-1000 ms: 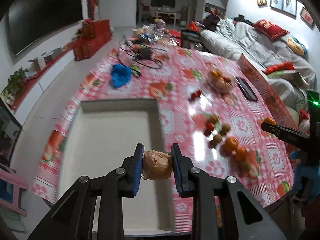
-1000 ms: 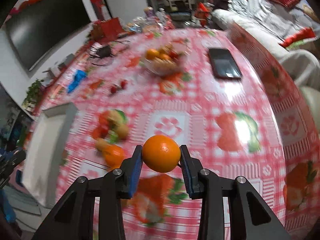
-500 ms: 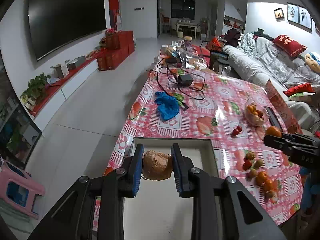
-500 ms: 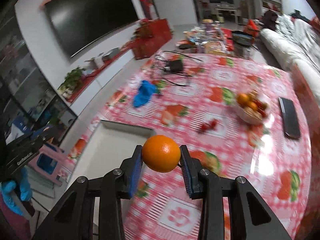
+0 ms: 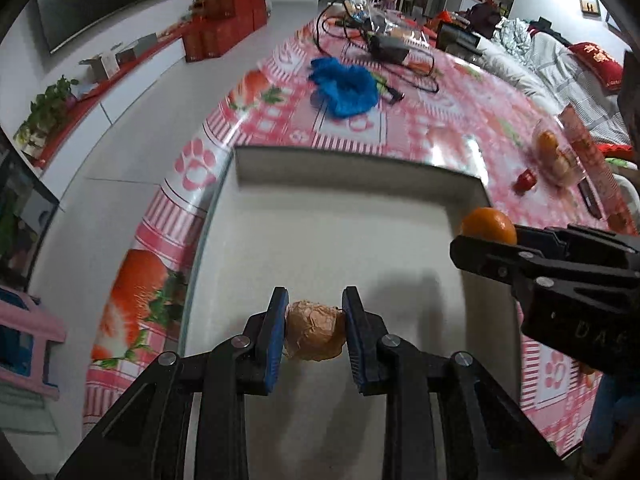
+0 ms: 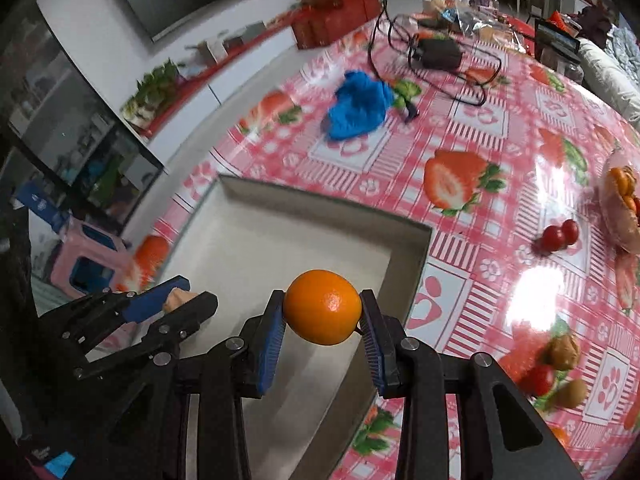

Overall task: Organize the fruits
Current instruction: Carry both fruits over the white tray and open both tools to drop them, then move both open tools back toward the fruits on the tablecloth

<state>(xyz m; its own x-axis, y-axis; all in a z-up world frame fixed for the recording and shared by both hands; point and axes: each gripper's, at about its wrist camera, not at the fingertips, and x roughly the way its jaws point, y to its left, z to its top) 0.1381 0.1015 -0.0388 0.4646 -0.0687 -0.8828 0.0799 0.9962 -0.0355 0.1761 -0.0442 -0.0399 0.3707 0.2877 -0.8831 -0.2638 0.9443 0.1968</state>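
My left gripper [image 5: 315, 330] is shut on a tan wrinkled walnut [image 5: 315, 330] and hangs over the near part of a white shallow box [image 5: 340, 240]. My right gripper [image 6: 322, 310] is shut on an orange [image 6: 322, 306] above the box's right wall [image 6: 418, 264]. In the left wrist view the right gripper [image 5: 480, 240] comes in from the right with the orange [image 5: 488, 226] at its tip. In the right wrist view the left gripper [image 6: 178, 304] shows at the lower left with the walnut [image 6: 178, 299] between its pads.
A blue glove [image 5: 346, 84] and black cables [image 5: 384, 46] lie beyond the box. Cherry tomatoes [image 6: 558, 234], a fruit bowl [image 6: 622, 208] and loose walnuts [image 6: 562, 350] sit to the right on the pink strawberry tablecloth [image 6: 460, 140]. The floor drops off left of the table edge.
Both grippers have swung left to the white box and come lower over it, each still clamped on its fruit. The loose fruit pile has slid off to the right.
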